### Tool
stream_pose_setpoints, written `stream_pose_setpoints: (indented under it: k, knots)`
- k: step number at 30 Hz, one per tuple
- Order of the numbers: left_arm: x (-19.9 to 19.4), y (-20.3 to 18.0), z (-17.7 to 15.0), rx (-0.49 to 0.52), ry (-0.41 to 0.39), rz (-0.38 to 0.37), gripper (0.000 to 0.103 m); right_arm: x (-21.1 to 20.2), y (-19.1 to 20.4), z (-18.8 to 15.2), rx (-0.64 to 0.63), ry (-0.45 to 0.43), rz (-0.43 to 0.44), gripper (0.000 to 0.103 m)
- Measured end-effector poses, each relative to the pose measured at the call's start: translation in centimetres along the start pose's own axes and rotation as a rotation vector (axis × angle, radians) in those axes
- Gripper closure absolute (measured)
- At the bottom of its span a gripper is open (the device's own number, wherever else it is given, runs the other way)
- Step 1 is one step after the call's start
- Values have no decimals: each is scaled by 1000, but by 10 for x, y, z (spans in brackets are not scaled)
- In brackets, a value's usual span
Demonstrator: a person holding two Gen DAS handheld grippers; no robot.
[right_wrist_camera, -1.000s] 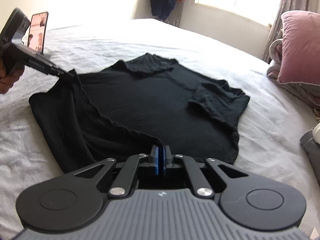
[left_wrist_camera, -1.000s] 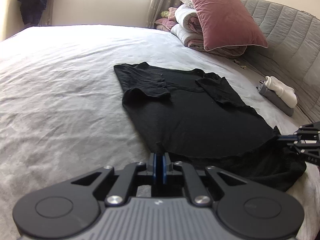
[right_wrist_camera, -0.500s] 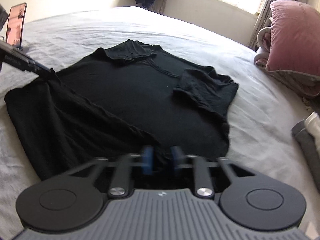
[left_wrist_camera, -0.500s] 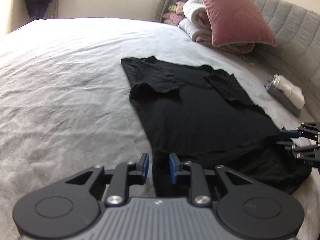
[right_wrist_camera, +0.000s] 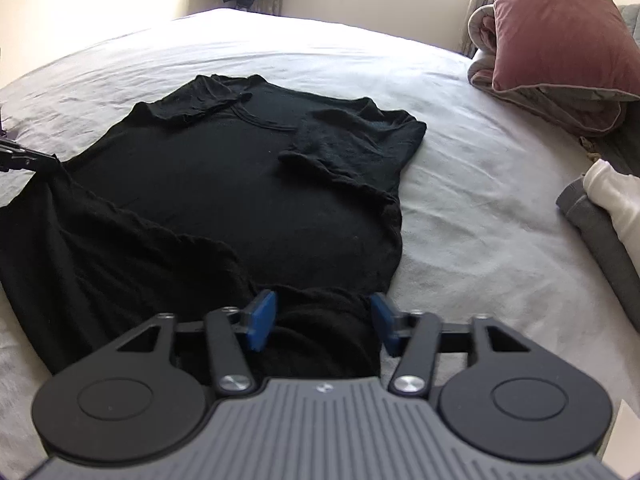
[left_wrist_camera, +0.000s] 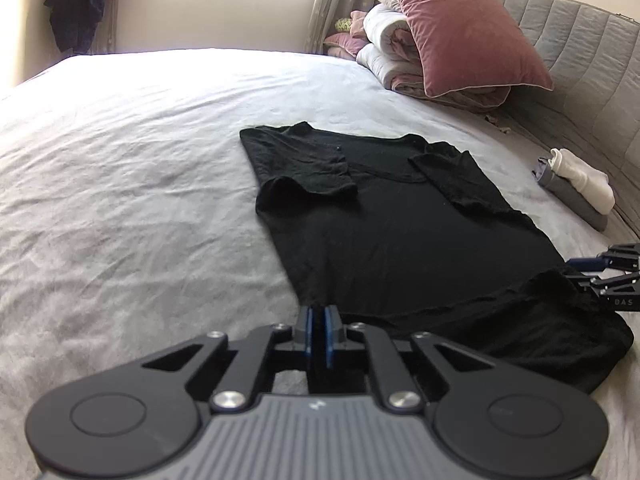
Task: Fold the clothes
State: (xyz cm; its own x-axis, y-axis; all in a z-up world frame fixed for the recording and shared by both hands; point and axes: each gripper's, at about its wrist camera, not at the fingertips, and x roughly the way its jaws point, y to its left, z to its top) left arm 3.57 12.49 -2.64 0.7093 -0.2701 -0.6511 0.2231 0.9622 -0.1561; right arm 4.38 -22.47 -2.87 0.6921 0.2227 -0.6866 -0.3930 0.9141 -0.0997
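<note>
Shirt [left_wrist_camera: 400,240] runs lengthwise up-frame from both my claws: left claw [left_wrist_camera: 317,322] pinched on its hem corner, right claw [right_wrist_camera: 322,326] wide open, empty, straddling the hem.

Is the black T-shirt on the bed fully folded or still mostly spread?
Mostly spread: the black T-shirt lies flat, only both sleeves and bottom hem turned in.

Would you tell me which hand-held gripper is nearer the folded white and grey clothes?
Right. The right hand-held gripper sits at the black T-shirt's hem corner beside them; the left is across the hem.
</note>
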Motion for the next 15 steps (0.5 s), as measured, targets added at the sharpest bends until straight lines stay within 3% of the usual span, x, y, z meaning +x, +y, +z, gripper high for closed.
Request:
stream_pose_setpoints:
  k: [1,2,11,15]
  knots:
    - [0,-1,-1,1,-6,4,99,0,1,-1,-1,-4,-6,88]
    - [-1,-1,-1,2,-17,7,99,1,3,-2,-4,-10,-14,95]
    - [-15,-1,0,0,-119,-7,99,-23,-2,-10,5,-149,-122,100]
    - [-16,0,0,-1,-114,-4,99,-33,-5,-12,16,-212,-166,100]
